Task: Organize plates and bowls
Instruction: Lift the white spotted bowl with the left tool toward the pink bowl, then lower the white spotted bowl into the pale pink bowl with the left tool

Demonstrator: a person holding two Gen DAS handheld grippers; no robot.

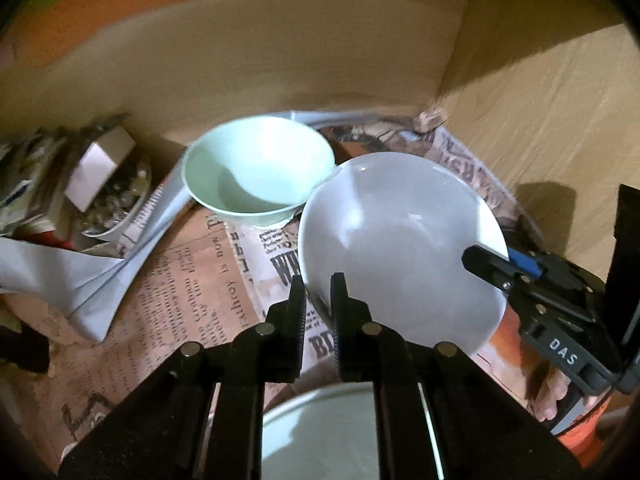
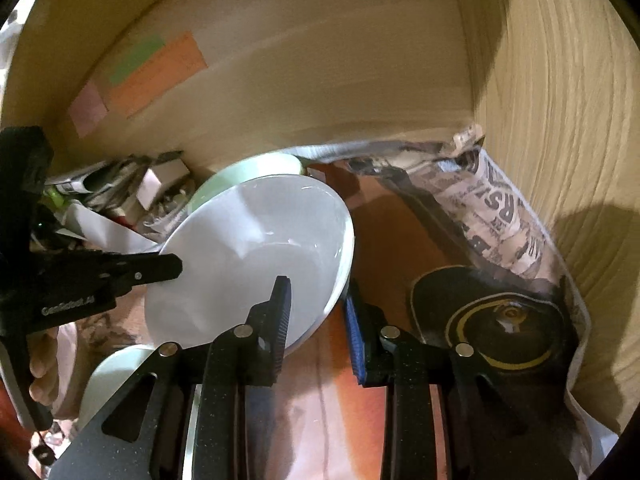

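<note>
White bowl [image 1: 400, 248] held in the air inside a wooden cabinet, above the newspaper liner [image 1: 192, 280], both grippers on it. Left gripper [image 1: 318, 280] jaws clamped on the near rim; right gripper [image 2: 316, 300] jaws clamped on the opposite rim, one finger inside the bowl, blue-padded one outside. Bowl is tilted, mouth facing up and toward the left gripper; it is round, so no long axis.

Green bowl [image 1: 258, 170] sits upright on the liner just behind the white one, rims close; can't tell if they touch. Left of it, clutter: a small dish of bits [image 1: 116, 200] with a cardboard box [image 1: 100, 168] on top, and a folded white paper [image 1: 80, 272] lying across the liner. Cabinet back wall [image 1: 280, 60] close behind, side wall to the right.

Left wrist view only: a pale plate [image 1: 320, 432] under the gripper, and the green bowl's full inside. Right wrist view only: a black round lid with gold ring [image 2: 496, 320] on the liner near the right wall, coloured sticky notes [image 2: 156, 76] on the back wall, and a hand [image 2: 44, 368] gripping the left handle. There the green bowl is mostly hidden behind the white one.
</note>
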